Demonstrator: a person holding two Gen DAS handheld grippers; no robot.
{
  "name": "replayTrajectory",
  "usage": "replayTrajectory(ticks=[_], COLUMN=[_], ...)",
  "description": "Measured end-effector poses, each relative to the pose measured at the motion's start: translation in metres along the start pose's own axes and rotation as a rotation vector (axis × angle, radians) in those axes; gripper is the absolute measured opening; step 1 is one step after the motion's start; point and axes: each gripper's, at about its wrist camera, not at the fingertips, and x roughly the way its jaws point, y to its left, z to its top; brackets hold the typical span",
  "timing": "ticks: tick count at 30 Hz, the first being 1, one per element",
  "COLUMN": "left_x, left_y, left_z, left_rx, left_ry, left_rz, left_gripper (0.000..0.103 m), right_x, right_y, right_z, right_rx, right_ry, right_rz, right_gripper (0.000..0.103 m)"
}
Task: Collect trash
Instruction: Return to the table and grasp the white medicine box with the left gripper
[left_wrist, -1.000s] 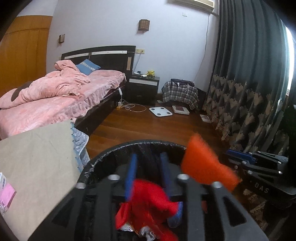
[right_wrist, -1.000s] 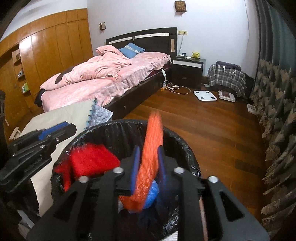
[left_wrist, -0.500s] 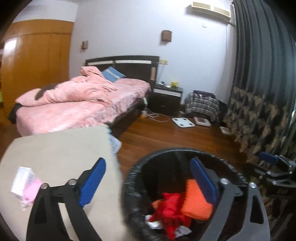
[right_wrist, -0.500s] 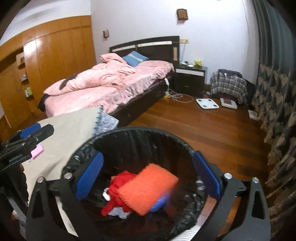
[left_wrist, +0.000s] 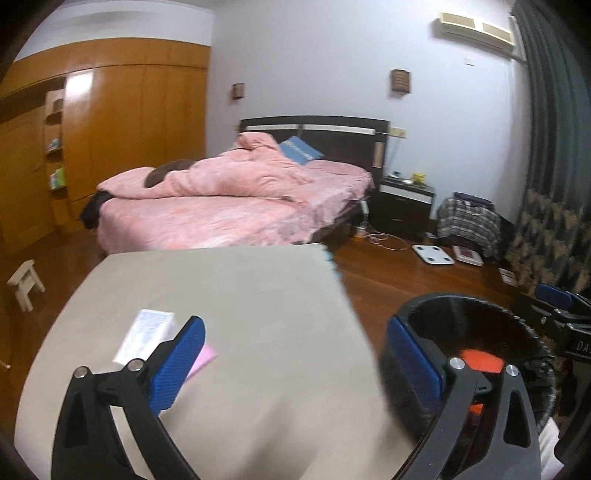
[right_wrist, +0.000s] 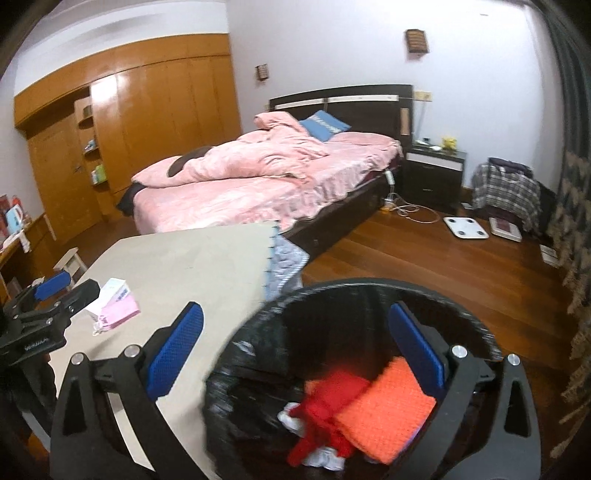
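Beside the table (right_wrist: 192, 258), the bin (right_wrist: 369, 291) holds what both grippers carried a second ago: an orange cloth (right_wrist: 388, 406) and a red scrap (right_wrist: 332, 402) lie loose on its bottom, with something white under them. The right gripper (right_wrist: 291, 347) hangs over the bin's near rim with its jaws spread wide and nothing between the pads; they have just been opening, and the orange piece they pinched has fallen in. The left gripper (left_wrist: 295, 362) is likewise spread and empty (its jaws have just been opening too), and its view has swung off the bin (left_wrist: 476, 306) and onto the table (left_wrist: 240, 288).

That drop looks finished, so two pieces of trash are dealt with. What is left lies on the table, well apart from the bin: a white box (left_wrist: 146, 334) with a pink wrapper (left_wrist: 203, 360) just beside it, both close ahead of the left gripper's left finger. My guess is that these are the next pickup, and the left gripper is better placed for it.
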Motion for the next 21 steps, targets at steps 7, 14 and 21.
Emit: replayTrajectory(ticks=[7, 14, 21], left_x=[0.002, 0.018, 0.052], left_y=[0.055, 0.097, 0.137], left_z=[-0.011, -0.021, -0.032], left_rx=[-0.038, -0.051, -0.072], left_ry=[0.012, 0.034, 0.091], left_rz=[0.105, 0.189, 0.246], left_gripper=[0.097, 0.097, 0.097], right_x=[0.036, 0.072, 0.109], right_y=[0.055, 0.099, 0.132], right_z=[0.012, 0.013, 0.005], right_rx=[-0.044, -0.079, -0.107], right_ry=[0.013, 0.043, 0.086], right_rz=[0.072, 0.119, 0.141], right_gripper=[0.098, 0.098, 0.098])
